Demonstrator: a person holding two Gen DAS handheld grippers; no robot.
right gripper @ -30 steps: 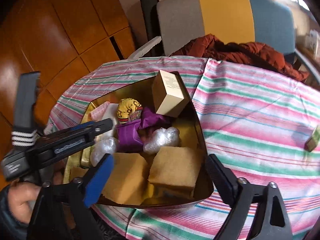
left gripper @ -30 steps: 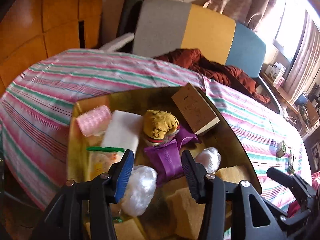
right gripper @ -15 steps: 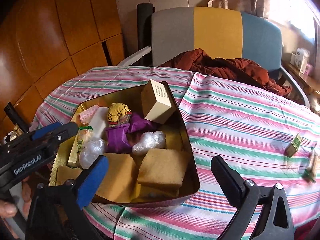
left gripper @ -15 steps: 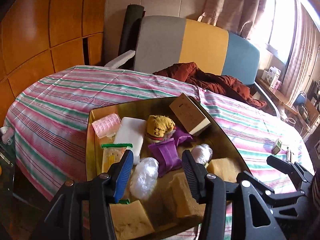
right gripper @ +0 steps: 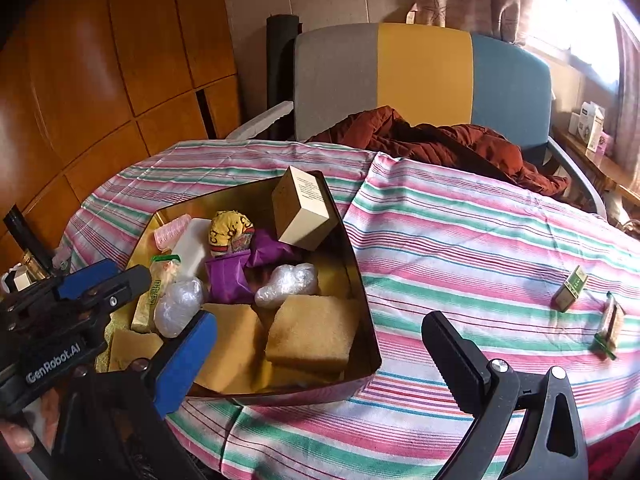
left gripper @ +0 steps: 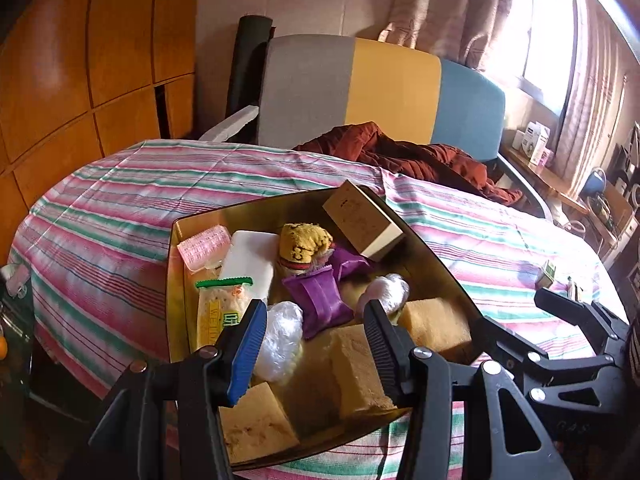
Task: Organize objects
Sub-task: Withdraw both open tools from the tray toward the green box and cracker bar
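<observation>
Tray (right gripper: 362, 300) sits on the surface (right gripper: 460, 240), ahead-left of the right tool (right gripper: 320, 356) and directly ahead of the left tool (left gripper: 314, 344). In it: sponges (right gripper: 312, 332) nearest the tools, pouch (left gripper: 320, 300) and plush toy (left gripper: 304, 244) mid-tray, box (right gripper: 302, 212) propped on the far rim. Two small packs (right gripper: 570, 288) lie on the surface well right of the tray; chair (right gripper: 420, 80) behind the surface.

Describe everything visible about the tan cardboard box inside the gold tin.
The cardboard box is a small tan carton with a paler end face and fine print on one side. It appears closed and undamaged. It sits tilted at the far right corner of the gold tin, propped against the wall there, its top poking above the rim. Its lower edge rests on the purple pouch. Neither claw touches it.
</observation>
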